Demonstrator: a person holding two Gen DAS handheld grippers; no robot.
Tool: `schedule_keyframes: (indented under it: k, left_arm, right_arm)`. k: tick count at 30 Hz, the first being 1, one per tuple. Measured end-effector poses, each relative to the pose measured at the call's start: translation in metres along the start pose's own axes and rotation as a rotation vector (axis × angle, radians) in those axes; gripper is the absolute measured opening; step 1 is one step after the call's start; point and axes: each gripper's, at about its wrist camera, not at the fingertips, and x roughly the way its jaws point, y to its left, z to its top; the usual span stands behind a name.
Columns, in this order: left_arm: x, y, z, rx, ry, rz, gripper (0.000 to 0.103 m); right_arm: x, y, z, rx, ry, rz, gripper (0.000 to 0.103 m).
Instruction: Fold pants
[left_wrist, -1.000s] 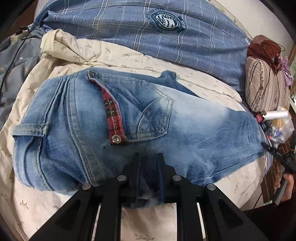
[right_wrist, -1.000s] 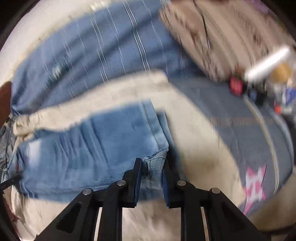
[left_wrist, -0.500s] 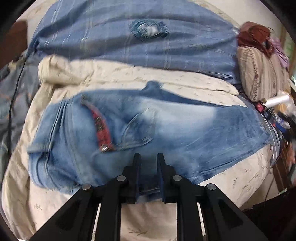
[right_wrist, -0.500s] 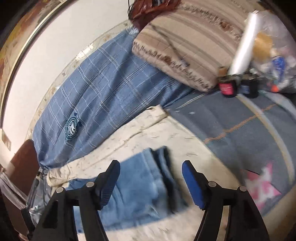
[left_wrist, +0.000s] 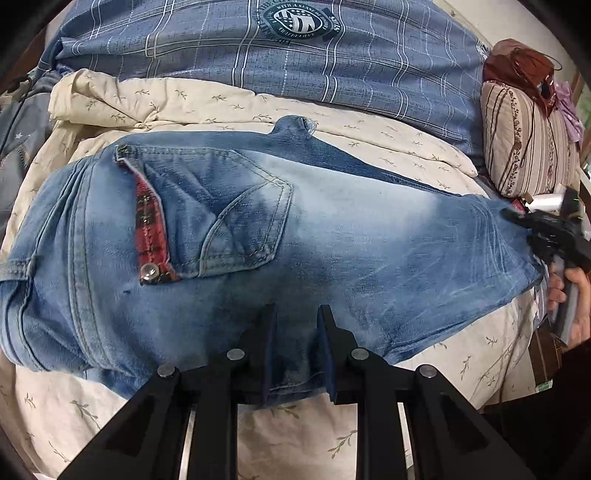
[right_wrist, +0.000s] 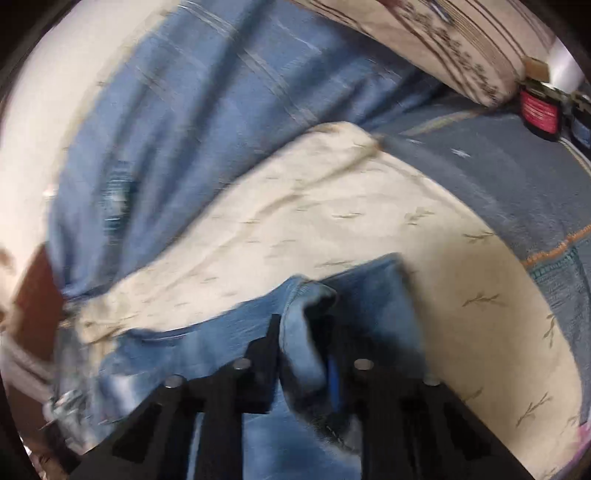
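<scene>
Jeans (left_wrist: 332, 236) in both grippers' clamp

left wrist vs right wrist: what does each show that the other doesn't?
Left wrist only: the back pocket, the red plaid flap with its snap, the shirt crest, and the right gripper at the far leg end.

Right wrist only: the red-labelled jar beside the striped pillow, and the lifted hem between its fingers; the image is blurred.

Both: the jeans, cream quilt, blue plaid shirt. The left gripper is shut on denim.
</scene>
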Motion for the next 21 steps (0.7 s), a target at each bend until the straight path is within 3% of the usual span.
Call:
schedule_keyframes:
  k: [2,5,10,12,16,19,21]
  left_arm:
    - [0.0,-0.001,-0.005,0.019,0.003,0.009,0.022]
    - [-0.001,-0.004,-0.013,0.055,-0.007,0.024,0.022]
    - [0.0,-0.005,-0.013,0.06,0.006,0.036,0.023]
    - [0.0,-0.006,-0.01,0.047,0.019,0.029,0.028]
    - [-0.004,-0.008,-0.008,0.026,0.028,0.022,0.028]
    - [-0.009,-0.004,-0.008,0.001,0.028,0.005,0.028]
    - [-0.009,-0.003,-0.007,-0.01,0.031,-0.003,0.028]
  right_arm:
    - [-0.026,0.016,-0.012,-0.069,-0.057,0.005,0.02]
    - [-0.052,0.022,-0.033,-0.141,-0.094,-0.062,0.02]
    - [-0.05,-0.017,-0.044,-0.122,-0.036,-0.349,0.023]
    - [-0.05,-0.033,-0.038,-0.052,-0.038,-0.334,0.023]
    - [-0.063,-0.039,-0.024,0.064,-0.141,-0.207,0.023]
    - [-0.067,-0.014,-0.025,-0.003,-0.149,-0.1,0.023]
    - [-0.061,0.001,-0.03,-0.06,-0.126,-0.128,0.023]
